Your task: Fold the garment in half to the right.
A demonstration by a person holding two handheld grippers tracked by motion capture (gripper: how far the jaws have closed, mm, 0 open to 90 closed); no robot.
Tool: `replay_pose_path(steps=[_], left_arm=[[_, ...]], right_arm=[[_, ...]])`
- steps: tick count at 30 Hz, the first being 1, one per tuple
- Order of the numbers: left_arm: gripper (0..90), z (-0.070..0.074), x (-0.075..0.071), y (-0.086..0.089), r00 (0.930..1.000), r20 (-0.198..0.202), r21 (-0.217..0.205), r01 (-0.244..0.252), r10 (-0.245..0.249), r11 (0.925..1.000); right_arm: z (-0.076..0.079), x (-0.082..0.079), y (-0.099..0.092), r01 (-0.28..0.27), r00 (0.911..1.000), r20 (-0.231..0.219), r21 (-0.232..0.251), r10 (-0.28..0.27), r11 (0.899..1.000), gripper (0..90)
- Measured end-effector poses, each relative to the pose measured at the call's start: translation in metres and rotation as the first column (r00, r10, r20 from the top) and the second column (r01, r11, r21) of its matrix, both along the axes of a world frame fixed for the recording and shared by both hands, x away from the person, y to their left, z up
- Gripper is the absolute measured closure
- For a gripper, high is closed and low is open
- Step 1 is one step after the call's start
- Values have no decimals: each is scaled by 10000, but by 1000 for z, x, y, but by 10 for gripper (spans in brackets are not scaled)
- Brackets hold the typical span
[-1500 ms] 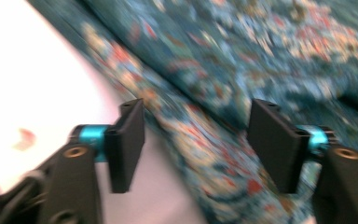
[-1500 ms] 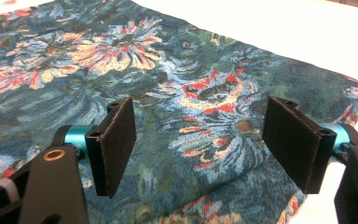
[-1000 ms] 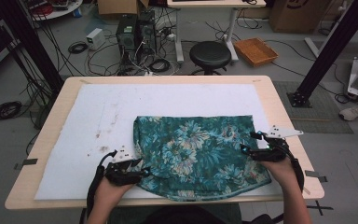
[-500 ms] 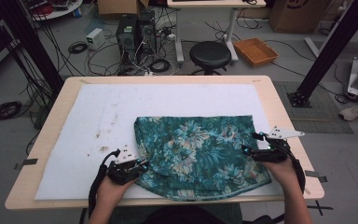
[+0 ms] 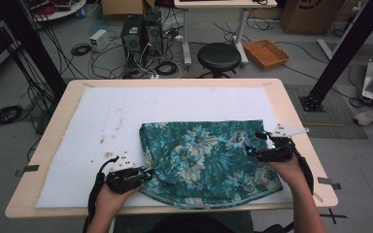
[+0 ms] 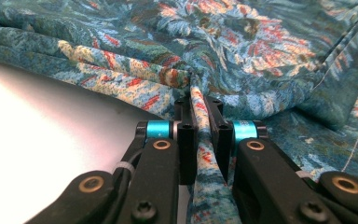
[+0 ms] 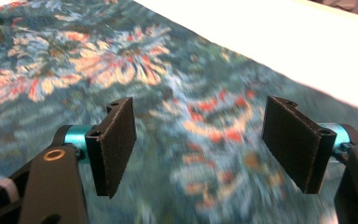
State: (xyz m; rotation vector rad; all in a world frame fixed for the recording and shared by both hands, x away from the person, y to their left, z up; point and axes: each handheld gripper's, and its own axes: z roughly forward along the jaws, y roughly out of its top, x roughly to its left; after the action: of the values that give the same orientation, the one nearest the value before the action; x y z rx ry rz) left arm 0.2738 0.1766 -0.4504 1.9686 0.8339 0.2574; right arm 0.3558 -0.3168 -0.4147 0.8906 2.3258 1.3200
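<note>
At about seven o'clock on the surface (image 5: 53,145), nearest the person, the left hand-held gripper (image 5: 145,173) has its jaws pinched tight on a raised fold at the left edge of the teal floral cloth (image 5: 209,162); they have just been closing, and in the left gripper view the fabric strip (image 6: 200,121) runs up between the two pads. At about four o'clock the right hand-held gripper (image 5: 252,144) hangs over the cloth's right part with its jaws spread wide, nothing between them; in the right gripper view the floral print (image 7: 200,116) lies below the gap. The cloth lies spread and rumpled on the white mat (image 5: 126,116), covering the near-right part of it. Beyond the surface, at twelve o'clock, a black stool (image 5: 218,57) stands on the floor, a computer tower (image 5: 138,36) at eleven and an orange tray (image 5: 267,52) at one.
</note>
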Motion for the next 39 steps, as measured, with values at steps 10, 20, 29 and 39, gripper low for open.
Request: replay_pose_path(steps=[10, 20, 29, 39], left_arm=[[844, 2, 0, 2, 9999, 150, -565, 31, -23, 9984], [844, 1, 6, 0, 9997, 135, -592, 224, -217, 9980], [843, 0, 6, 1, 9996, 135, -600, 254, -247, 9979], [843, 0, 7, -1, 9998, 66, -453, 196, -193, 9988]], right_arm=[[27, 42, 49, -1047, 9945, -70, -320, 1045, 9940, 266], [37, 82, 94, -2047, 9762, -795, -290, 2019, 9784, 265], [43, 102, 135, -2445, 9664, -942, -473, 2393, 9685, 240], [34, 117, 187, -2876, 9519, -1316, -736, 2766, 9549, 239]])
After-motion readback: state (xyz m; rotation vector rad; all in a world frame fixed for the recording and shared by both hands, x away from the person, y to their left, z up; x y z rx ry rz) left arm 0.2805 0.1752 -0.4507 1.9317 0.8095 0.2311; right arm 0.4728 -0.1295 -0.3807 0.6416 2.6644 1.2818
